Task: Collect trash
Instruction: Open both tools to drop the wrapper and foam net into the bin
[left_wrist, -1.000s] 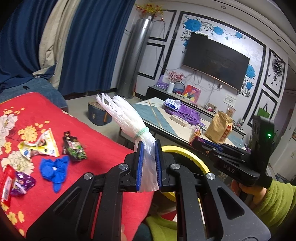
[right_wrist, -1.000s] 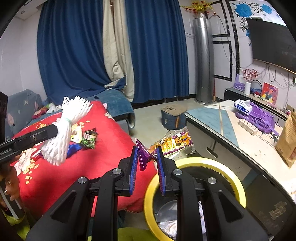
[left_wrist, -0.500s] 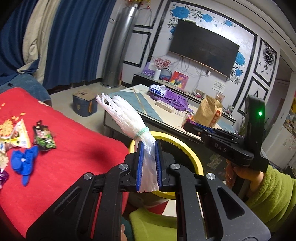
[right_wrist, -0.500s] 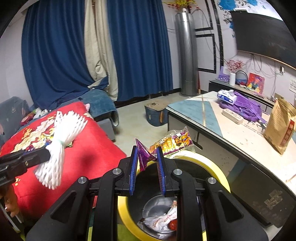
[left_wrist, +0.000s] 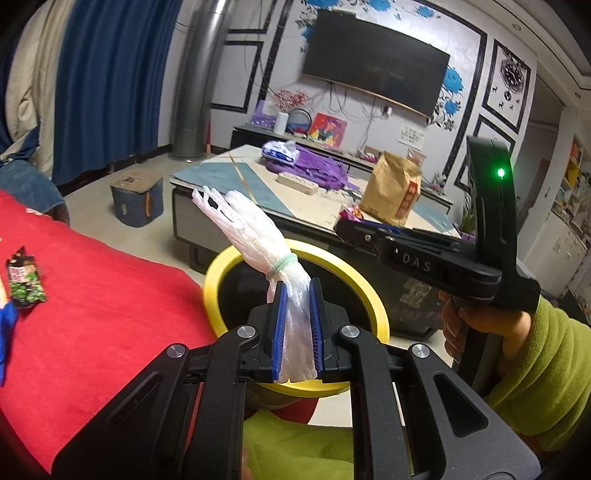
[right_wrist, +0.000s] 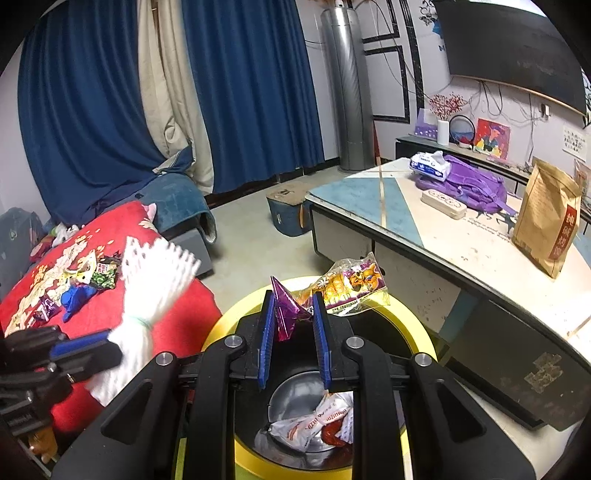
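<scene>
Left wrist, left gripper (left_wrist: 297, 328) clamping white foam net (left_wrist: 251, 236) (green-banded), right gripper (right_wrist: 293, 332) pinching crinkled wrapper (right_wrist: 347, 288)

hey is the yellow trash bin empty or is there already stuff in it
Not empty. The right wrist view looks down into the yellow-rimmed bin: crumpled white wrappers with red print lie on its bottom, but most of the metal floor shows.

The mouth of the yellow-rimmed bin (right_wrist: 413, 332) lies open directly under the right gripper (right_wrist: 293, 325), with wrappers only at its bottom. The worktop (right_wrist: 461, 243) edge crowds the bin's right side and the red bed (left_wrist: 110, 288) presses against its left. The left gripper (left_wrist: 297, 328) hangs over the near rim.
</scene>
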